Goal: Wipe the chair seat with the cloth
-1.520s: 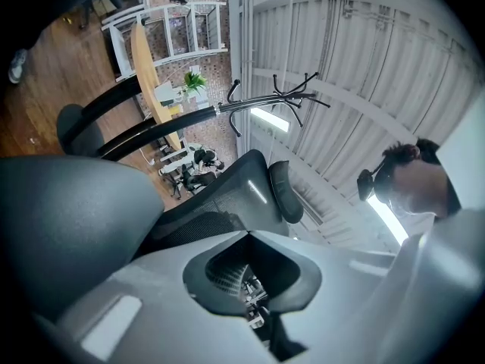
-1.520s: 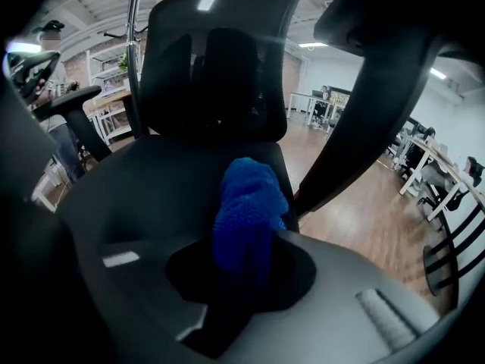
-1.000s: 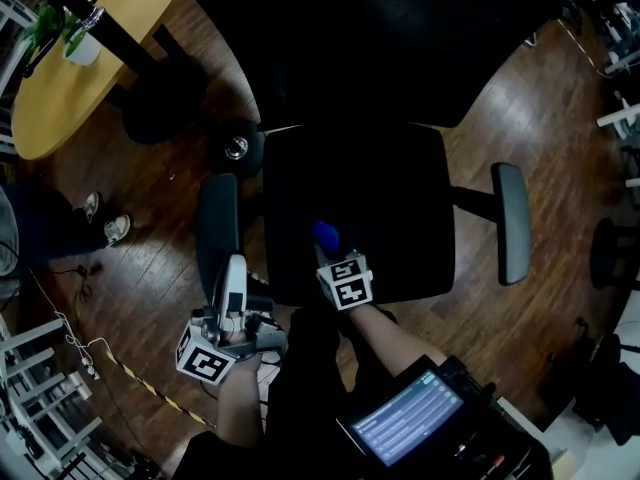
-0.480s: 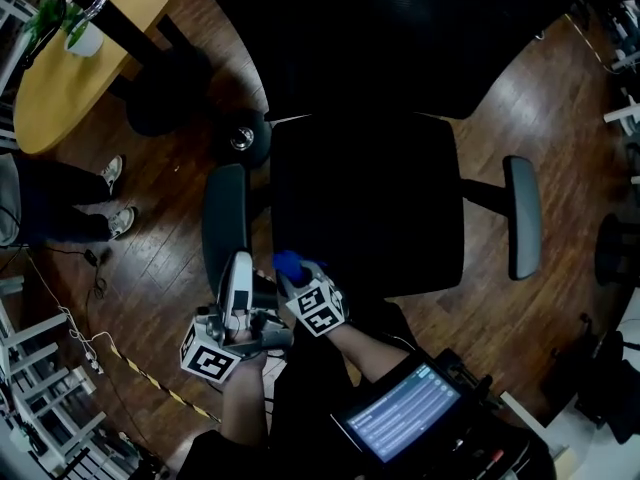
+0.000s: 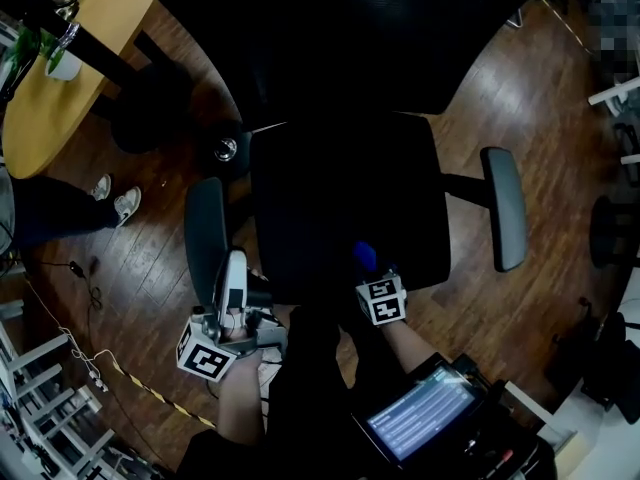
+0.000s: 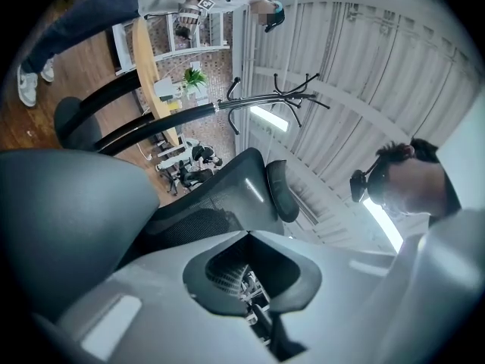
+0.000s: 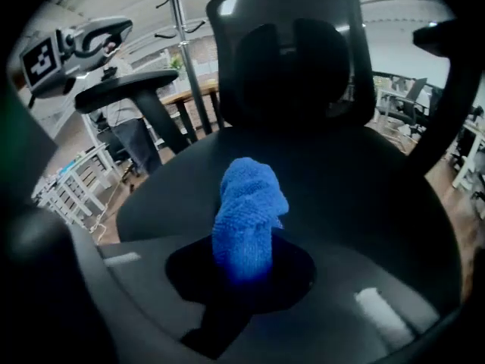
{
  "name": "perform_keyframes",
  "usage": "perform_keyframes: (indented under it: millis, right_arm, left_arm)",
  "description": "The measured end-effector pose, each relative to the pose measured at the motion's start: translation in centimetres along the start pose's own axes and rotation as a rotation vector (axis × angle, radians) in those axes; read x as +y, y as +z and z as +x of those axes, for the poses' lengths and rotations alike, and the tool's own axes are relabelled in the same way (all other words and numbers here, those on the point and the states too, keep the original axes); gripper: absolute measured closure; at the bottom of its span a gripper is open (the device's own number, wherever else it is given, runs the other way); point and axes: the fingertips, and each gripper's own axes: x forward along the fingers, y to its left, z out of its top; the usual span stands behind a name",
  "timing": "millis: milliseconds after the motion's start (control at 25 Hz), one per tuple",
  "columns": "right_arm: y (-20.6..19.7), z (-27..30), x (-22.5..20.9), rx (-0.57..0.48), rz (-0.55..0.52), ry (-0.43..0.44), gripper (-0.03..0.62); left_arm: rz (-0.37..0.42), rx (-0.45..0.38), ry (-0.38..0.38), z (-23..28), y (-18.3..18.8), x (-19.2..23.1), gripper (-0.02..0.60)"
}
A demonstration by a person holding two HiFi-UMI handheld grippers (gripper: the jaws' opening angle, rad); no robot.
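Observation:
The black office chair's seat (image 5: 340,193) fills the middle of the head view. A bunched blue cloth (image 5: 363,256) rests on the seat's front edge, right of centre, and my right gripper (image 5: 366,268) is shut on it. In the right gripper view the cloth (image 7: 247,211) sticks up out of my right gripper (image 7: 242,258), with the seat (image 7: 348,180) and backrest (image 7: 292,51) beyond it. My left gripper (image 5: 233,280) hovers by the near end of the left armrest (image 5: 205,233), off the seat. In the left gripper view its jaws (image 6: 246,237) meet and hold nothing.
The right armrest (image 5: 505,218) stands out from the seat. A round wooden table (image 5: 50,88) and a person's shoes (image 5: 115,200) are at the left on the wood floor. A lit tablet (image 5: 420,418) sits at my waist. A coat stand (image 7: 182,44) rises behind the chair.
My right gripper carried the cloth to the seat's front left corner, then swept back right along the front edge. The left gripper has hardly moved.

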Motion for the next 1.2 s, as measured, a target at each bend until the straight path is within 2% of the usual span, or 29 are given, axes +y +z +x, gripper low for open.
perform_keyframes:
  millis: [160, 280, 360, 600, 720, 840, 1000, 1200]
  right_arm:
    - [-1.7, -4.2, -9.1, 0.003, 0.075, -0.181, 0.545]
    - [-2.4, -7.2, -13.8, -0.019, 0.106, -0.264, 0.545]
    - [-2.5, -8.0, -15.2, -0.034, 0.118, -0.283, 0.545]
    - [-2.8, -8.3, -15.7, -0.011, 0.160, -0.294, 0.545]
    - [-2.6, -8.7, -15.8, 0.022, 0.274, -0.288, 0.545]
    - [1.9, -7.0, -14.9, -0.015, 0.324, -0.229, 0.545]
    - [12.2, 0.4, -11.9, -0.096, 0.256, -0.095, 0.545]
    - [22.6, 9.9, -4.8, -0.100, 0.107, 0.083, 0.545]
  left_arm:
    - [-0.002, 0.016, -0.002, 0.5, -0.3, 0.2, 0.589]
    - [-0.005, 0.020, -0.008, 1.0, -0.6, 0.1, 0.589]
    - [-0.005, 0.024, -0.014, 1.2, -0.7, 0.1, 0.589]
    - [-0.006, 0.026, -0.011, 1.5, -0.8, 0.2, 0.589]
    - [-0.005, 0.025, -0.015, 1.5, -1.0, -0.1, 0.589]
    - [-0.002, 0.014, -0.024, 1.5, -1.0, -0.4, 0.589]
    - [-0.007, 0.005, -0.029, 1.4, -1.1, 0.2, 0.589]
    - [-0.029, 0.013, -0.036, 2.0, -2.0, 0.7, 0.589]
